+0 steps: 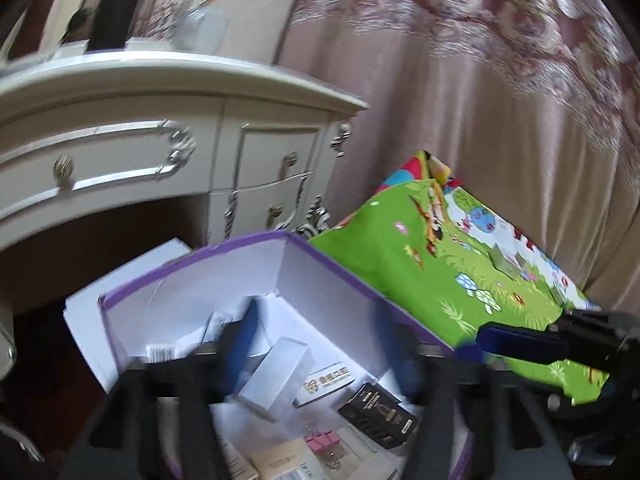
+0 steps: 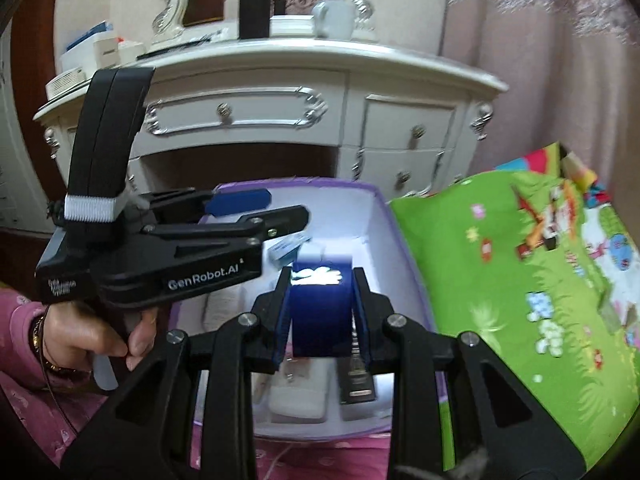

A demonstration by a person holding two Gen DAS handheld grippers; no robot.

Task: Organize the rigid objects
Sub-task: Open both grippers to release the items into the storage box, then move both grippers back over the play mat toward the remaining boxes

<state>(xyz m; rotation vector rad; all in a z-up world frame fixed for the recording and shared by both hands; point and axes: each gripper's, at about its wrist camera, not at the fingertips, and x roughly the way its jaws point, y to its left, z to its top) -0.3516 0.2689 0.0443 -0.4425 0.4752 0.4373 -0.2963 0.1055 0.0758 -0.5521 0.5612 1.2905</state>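
1. The cream dresser (image 2: 280, 92) is standing at 12 o'clock, behind everything else.
2. The green play mat (image 2: 520, 280) is lying at 3 o'clock of the box.
3. The purple-edged box (image 2: 400, 248) is sitting open below both claws, holding small cartons.
4. The left hand (image 2: 92, 336) is gripping its handle at 9 o'clock, tilting the left claw (image 2: 256, 210) over the box, jaws spread, nothing between them.
5. The right claw (image 2: 322, 312) is pointing downward, pinching a dark blue box (image 2: 320, 312) above the purple-edged box.
6. A black carton (image 1: 378, 416) and a pink binder clip (image 1: 324, 442) are lying inside.
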